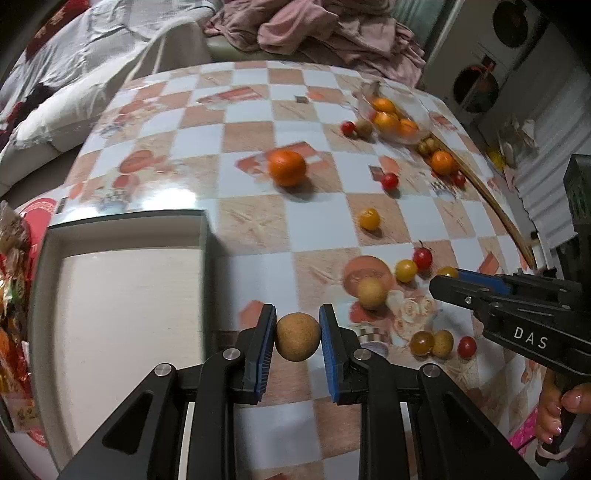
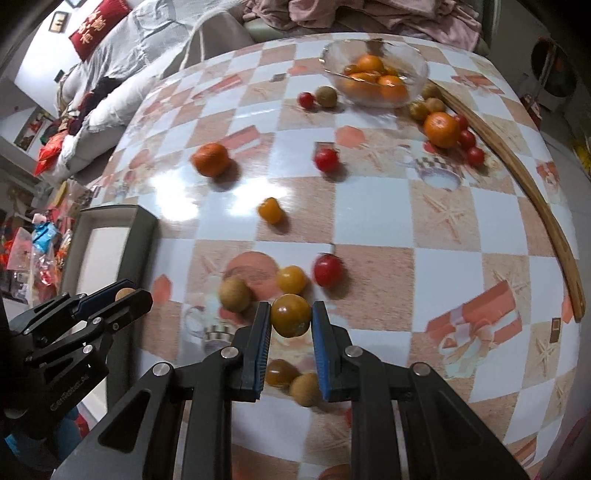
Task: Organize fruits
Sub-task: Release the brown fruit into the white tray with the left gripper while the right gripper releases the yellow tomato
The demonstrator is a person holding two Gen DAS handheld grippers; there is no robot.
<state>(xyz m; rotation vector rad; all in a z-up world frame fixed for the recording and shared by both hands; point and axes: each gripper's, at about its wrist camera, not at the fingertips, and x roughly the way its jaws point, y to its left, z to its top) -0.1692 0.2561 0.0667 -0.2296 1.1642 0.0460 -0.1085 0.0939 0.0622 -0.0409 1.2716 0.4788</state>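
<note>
My left gripper is shut on a tan longan, held above the table just right of the grey box. My right gripper is shut on a dark-yellow tomato, held above the table. It shows in the left wrist view at the right. My left gripper shows in the right wrist view at the lower left. A glass bowl at the far side holds oranges. Loose oranges, red tomatoes, yellow tomatoes and longans lie scattered on the checked table.
A curved wooden strip runs along the table's right edge. A sofa with bedding and pink clothes lies behind the table. Snack packets sit left of the box.
</note>
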